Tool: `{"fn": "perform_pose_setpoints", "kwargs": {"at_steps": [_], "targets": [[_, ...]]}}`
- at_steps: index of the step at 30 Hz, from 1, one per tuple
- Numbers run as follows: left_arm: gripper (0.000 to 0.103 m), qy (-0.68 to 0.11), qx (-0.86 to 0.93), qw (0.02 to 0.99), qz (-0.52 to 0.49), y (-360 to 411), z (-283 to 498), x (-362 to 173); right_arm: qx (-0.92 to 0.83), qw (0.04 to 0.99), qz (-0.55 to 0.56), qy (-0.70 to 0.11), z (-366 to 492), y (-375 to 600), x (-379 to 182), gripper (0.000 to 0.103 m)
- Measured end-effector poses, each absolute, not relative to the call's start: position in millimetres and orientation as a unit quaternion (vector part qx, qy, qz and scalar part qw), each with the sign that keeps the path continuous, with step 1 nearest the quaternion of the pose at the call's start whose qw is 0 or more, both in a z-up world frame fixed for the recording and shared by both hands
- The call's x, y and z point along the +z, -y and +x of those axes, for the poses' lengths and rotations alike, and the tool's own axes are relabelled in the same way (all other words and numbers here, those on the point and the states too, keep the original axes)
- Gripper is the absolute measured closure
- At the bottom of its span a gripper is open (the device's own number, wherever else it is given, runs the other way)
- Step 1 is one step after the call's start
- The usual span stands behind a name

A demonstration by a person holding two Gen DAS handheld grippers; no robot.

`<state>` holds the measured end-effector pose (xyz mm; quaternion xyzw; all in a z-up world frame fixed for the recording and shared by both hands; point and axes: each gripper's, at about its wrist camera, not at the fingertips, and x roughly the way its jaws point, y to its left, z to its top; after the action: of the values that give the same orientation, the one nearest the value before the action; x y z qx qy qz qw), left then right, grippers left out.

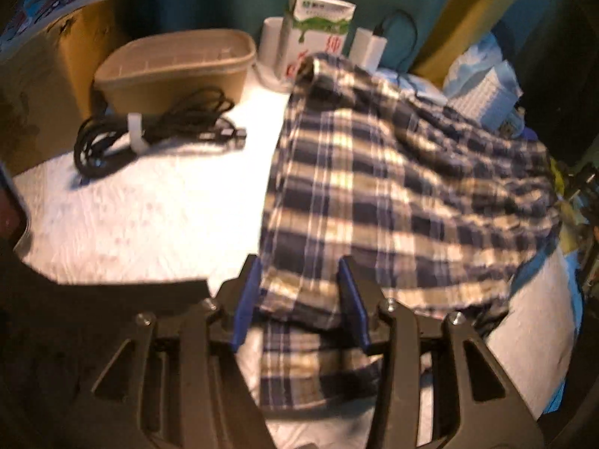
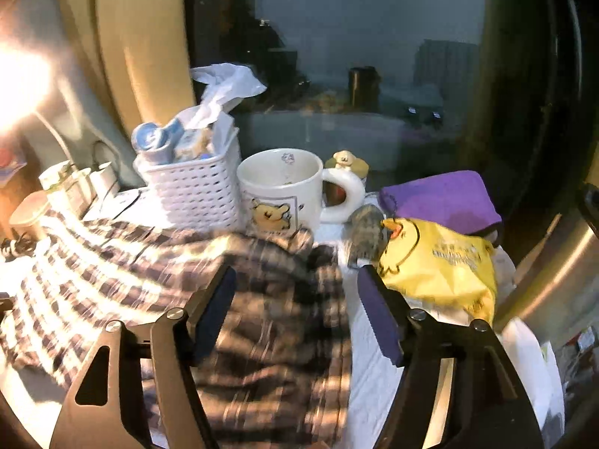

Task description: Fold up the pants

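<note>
Pants point(image 1: 374, 194) of soft plaid flannel — navy, cream and tan checks — lie rumpled across the white textured table point(image 1: 131, 205), a folded layer doubled over at the near edge; the left tongs point(image 1: 301, 295) stand released, blue pads straddling that fold without pinching it; the right tongs point(image 2: 295, 307) gape wide above the crumpled cloth point(image 2: 149, 273). Behind sit a beige rounded plastic tub point(image 1: 176, 71), a coiled black cable point(image 1: 149, 131) and a milk carton point(image 1: 318, 26); a white perforated basket point(image 2: 191, 191) holds tissue and small tubes — beside it a cartoon-printed ceramic mug point(image 2: 284, 187), a crinkled yellow bag point(image 2: 438, 265) and a purple pouch point(image 2: 441, 198).
</note>
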<state>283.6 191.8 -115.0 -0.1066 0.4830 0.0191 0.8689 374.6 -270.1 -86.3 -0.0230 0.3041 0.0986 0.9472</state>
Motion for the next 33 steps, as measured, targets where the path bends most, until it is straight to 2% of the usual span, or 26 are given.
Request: {"fn": "perform_pose_setpoints", "kwargs": {"at_steps": [6,7,8,10,18,28,33], "targets": [[0.059,-0.464,0.012,0.88,-0.103,-191.9,276.5,-118.2,0.122,0.943,-0.025,-0.31,340.6,265.5,-87.4,0.024],[0.063,-0.462,0.012,0.881,-0.099,-190.9,274.7,-117.9,0.124,0.942,-0.026,-0.311,335.7,264.1,-88.2,0.024],[0.078,-0.46,0.011,0.883,-0.095,-189.4,273.1,-117.2,0.126,0.941,-0.028,-0.313,331.1,262.6,-89.2,0.024],[0.09,-0.457,0.011,0.885,-0.093,-188.8,267.4,-113.0,0.127,0.94,-0.025,-0.317,324.3,261.5,-91.5,0.024],[0.093,-0.425,0.014,0.899,-0.102,-185.1,230.1,-84.0,0.147,0.932,-0.009,-0.332,302.9,248.4,-104.9,0.024],[0.093,-0.462,0.028,0.88,-0.109,-182.3,212.5,-107.8,0.215,0.907,-0.042,-0.36,281.8,205.0,-121.6,0.024],[0.091,-0.443,0.045,0.888,-0.119,-183.7,195.4,-93.1,0.2,0.907,-0.027,-0.37,280.6,224.3,-127.4,0.024]]}}
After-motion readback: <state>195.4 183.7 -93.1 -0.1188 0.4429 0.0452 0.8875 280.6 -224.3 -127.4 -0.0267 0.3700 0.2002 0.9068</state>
